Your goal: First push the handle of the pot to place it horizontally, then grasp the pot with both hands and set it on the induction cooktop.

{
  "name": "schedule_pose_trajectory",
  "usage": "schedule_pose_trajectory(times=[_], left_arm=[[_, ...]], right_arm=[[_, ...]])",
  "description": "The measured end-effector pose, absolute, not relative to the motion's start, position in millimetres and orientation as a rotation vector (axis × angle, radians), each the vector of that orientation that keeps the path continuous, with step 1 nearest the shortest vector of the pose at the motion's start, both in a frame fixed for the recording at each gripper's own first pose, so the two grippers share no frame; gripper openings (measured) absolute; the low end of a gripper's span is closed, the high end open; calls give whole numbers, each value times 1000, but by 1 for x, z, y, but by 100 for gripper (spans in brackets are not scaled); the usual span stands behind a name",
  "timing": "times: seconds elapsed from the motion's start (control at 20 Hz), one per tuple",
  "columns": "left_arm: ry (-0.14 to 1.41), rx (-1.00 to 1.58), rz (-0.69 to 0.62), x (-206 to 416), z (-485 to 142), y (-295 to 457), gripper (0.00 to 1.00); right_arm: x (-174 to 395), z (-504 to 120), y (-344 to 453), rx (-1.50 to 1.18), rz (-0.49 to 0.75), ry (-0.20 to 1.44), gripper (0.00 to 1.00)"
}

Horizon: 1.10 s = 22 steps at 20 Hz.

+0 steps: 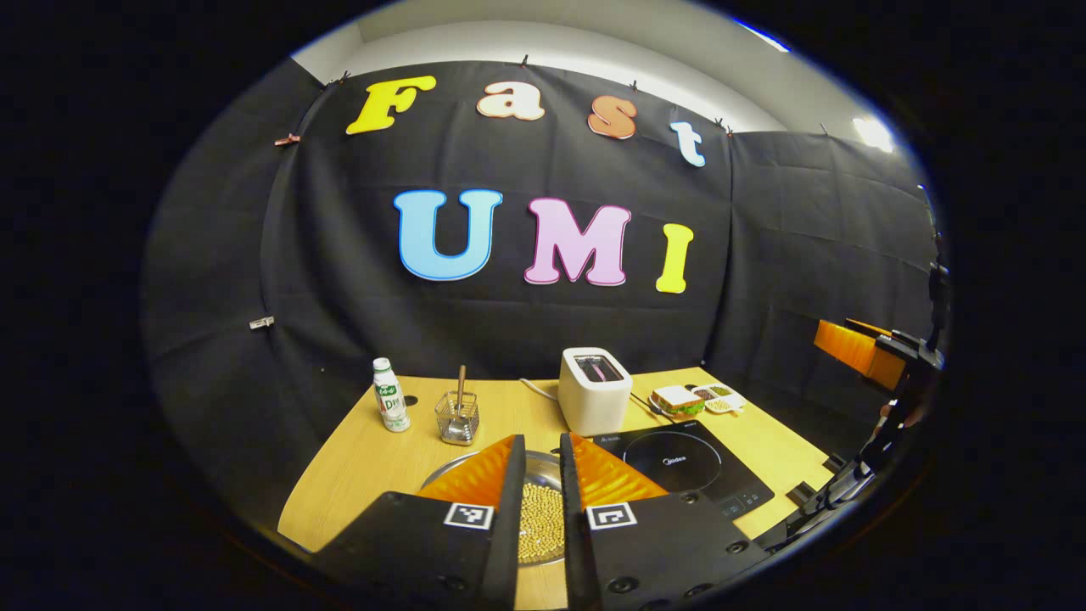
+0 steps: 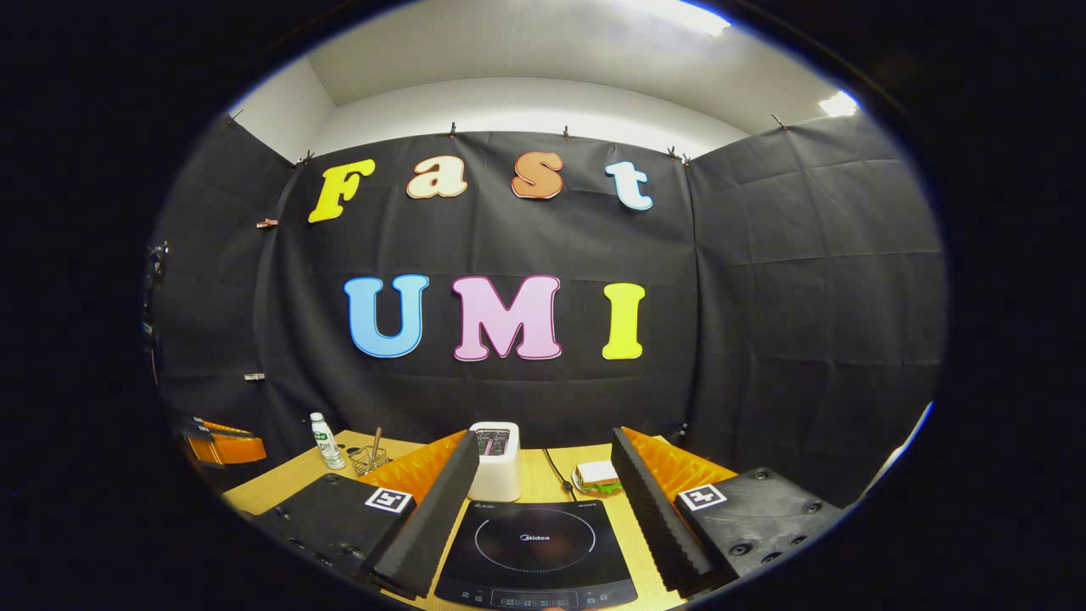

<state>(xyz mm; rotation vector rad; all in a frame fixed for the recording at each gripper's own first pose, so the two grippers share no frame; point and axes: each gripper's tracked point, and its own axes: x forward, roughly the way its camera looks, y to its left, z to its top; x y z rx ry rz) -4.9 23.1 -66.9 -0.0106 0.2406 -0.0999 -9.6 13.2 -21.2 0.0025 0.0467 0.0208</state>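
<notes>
A shallow steel pot filled with pale beans sits on the wooden table just below my left gripper. The fingers stand a narrow gap apart with nothing pinched, and the beans show through the gap. The pot's handle is hidden under the fingers. The black induction cooktop lies to the right of the pot. My right gripper hovers wide open over the cooktop, one finger at each side of it. The other gripper shows far off at the right edge and at the left edge.
Behind the cooktop stands a white toaster with its cord. A sandwich on a plate and a small dish tray sit at the back right. A milk bottle and a wire basket stand at the back left.
</notes>
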Motion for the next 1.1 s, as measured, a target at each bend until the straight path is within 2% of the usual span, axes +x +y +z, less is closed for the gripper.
schedule_pose_trajectory(times=[0.05, 0.15, 0.6, 0.85, 1.1], left_arm=[[254, -17, -88, -6, -72, 29, 16], [317, -52, -103, -9, -91, 36, 5], [554, -93, -44, -29, -188, 90, 5], [717, -72, -109, -51, -250, 89, 5], [812, -104, -186, -59, -285, 81, 5]], right_arm=[[-9, -22, 15, 3, 21, 46, 98], [-8, -24, 16, -4, 22, 48, 98], [-5, -49, 19, 18, 8, 112, 98], [-3, -67, 18, 5, 0, 168, 98], [-6, -79, 22, -13, -2, 197, 98]])
